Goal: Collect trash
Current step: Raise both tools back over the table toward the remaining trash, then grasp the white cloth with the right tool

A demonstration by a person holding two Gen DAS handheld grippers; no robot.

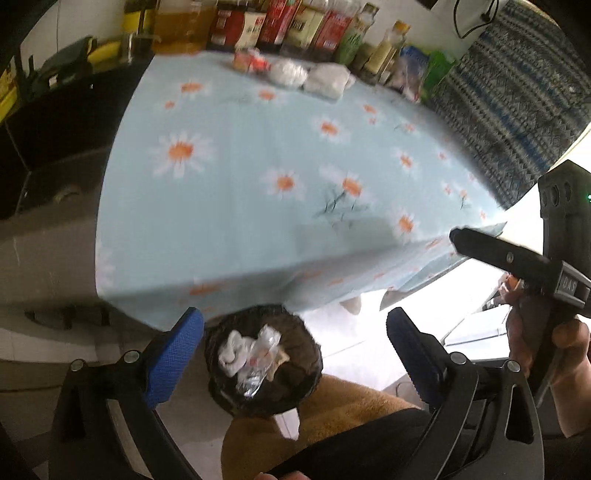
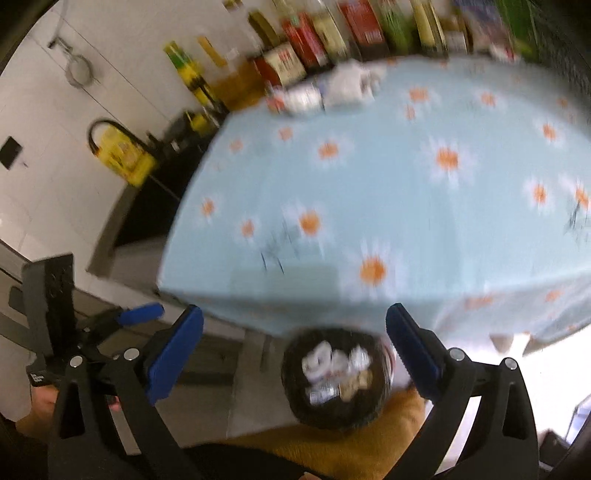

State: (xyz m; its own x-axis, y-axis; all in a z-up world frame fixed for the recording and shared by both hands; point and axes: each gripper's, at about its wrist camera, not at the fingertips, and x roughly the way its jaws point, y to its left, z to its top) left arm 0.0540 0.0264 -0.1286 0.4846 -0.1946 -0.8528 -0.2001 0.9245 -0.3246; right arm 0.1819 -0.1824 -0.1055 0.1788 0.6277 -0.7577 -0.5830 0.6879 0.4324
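A small bin lined with a black bag [image 1: 263, 357] stands on the floor below the table's near edge, holding crumpled white paper and clear wrappers [image 1: 251, 356]. It also shows in the right wrist view [image 2: 334, 376]. My left gripper [image 1: 295, 343] is open and empty above the bin. My right gripper [image 2: 295, 343] is open and empty, also above the bin; it shows from the side in the left wrist view [image 1: 458, 236]. Crumpled white trash [image 1: 308, 77] and a small red packet [image 1: 251, 61] lie at the table's far edge; the trash also shows in the right wrist view [image 2: 332, 90].
The table has a light blue daisy cloth [image 1: 258, 166]. A row of bottles and boxes [image 1: 288, 26] lines its far edge. A patterned blue cloth [image 1: 517, 103] hangs at the right. A dark stove counter [image 1: 55, 122] is left. My mustard-coloured lap [image 1: 343, 410] is below.
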